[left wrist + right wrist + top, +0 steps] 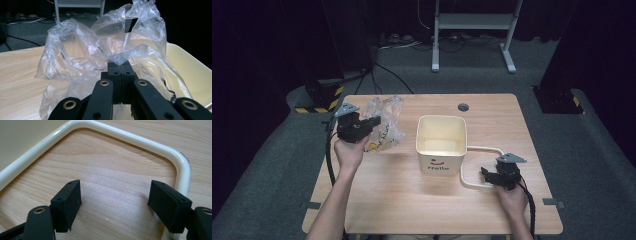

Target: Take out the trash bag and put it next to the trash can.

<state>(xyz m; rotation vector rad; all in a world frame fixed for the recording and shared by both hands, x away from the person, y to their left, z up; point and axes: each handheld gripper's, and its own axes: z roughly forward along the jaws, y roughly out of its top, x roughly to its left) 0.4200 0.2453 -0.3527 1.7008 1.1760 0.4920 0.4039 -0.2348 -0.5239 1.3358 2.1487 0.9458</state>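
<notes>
On the wooden table (377,192), the left gripper (121,67) is clenched on the clear plastic bag (100,47) near the left edge, probably to line the cream bin (441,144) at the middle, while the right gripper (113,200) waits released over the bin's handle (140,140)

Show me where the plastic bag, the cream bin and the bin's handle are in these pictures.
plastic bag (75,50), left gripper view, on its crinkled clear side.
cream bin (441,161), high view, on its front wall near the print.
handle (120,133), right gripper view, on the top bar of the loop.
</notes>
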